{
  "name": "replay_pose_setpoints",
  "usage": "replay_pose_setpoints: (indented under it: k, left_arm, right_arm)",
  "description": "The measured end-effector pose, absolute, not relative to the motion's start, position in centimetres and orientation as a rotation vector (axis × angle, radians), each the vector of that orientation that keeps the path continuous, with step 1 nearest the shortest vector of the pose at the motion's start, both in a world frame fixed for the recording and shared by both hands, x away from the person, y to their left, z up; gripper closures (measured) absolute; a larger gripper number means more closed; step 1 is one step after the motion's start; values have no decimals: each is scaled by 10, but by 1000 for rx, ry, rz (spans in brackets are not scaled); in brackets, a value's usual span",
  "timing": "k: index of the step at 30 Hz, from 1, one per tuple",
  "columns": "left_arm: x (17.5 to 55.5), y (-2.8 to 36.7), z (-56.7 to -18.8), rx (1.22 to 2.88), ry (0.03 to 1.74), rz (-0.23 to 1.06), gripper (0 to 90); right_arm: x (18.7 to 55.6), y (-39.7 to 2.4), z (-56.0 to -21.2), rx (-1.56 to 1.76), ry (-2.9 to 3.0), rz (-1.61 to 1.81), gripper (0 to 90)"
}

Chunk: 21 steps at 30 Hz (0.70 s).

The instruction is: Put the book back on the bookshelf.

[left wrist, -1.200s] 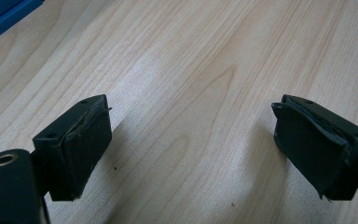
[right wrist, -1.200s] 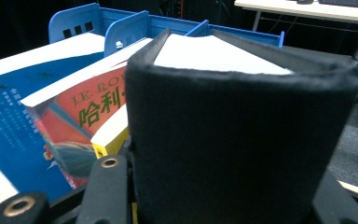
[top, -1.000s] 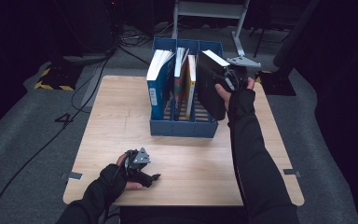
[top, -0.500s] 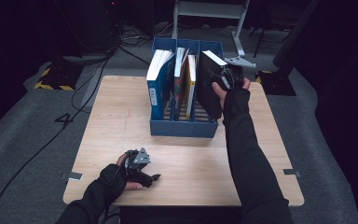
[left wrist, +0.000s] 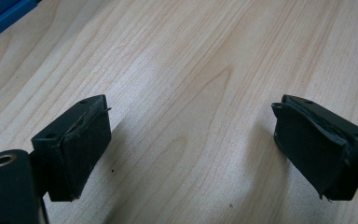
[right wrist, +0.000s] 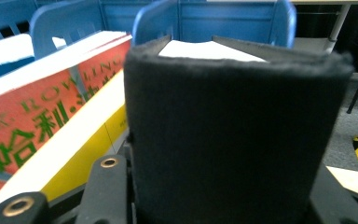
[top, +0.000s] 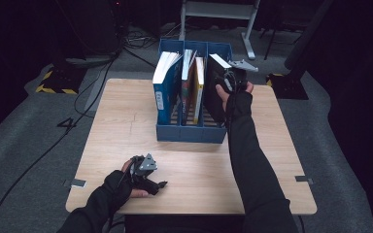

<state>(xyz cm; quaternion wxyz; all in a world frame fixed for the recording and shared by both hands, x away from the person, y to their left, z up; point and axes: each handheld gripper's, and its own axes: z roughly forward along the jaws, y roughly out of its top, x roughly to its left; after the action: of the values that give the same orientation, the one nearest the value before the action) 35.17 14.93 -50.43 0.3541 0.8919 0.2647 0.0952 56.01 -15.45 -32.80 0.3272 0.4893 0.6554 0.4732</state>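
Black book (top: pixel 217 90) clamped in right gripper (top: pixel 233 80), being slotted into blue rack (top: pixel 190 133); lowering needed. Left gripper (left wrist: pixel 191 149) open, idle.

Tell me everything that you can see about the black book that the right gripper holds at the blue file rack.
The black book has a dark, felt-like cover with a broad rounded spine and white page edges at its top. It stands nearly upright in the rightmost compartment of the blue plastic file rack, which stands on the wooden table. The right gripper is closed on its spine, a jaw on each side. Beside it, in the next compartment, leans a red and yellow book; whether they touch is unclear.
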Motion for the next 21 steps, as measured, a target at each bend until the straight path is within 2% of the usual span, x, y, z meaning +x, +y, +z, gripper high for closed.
replay_pose_setpoints:
  k: [13,21]
  left_arm:
    - [352,149,-504,2308,679,246,113]
    - [352,149,-504,2310,674,244,113]
  right_arm:
    - [571,-154,-363,1327,1704,1250,528]
    - [567,-157,-368,1306,1716,1261,524]
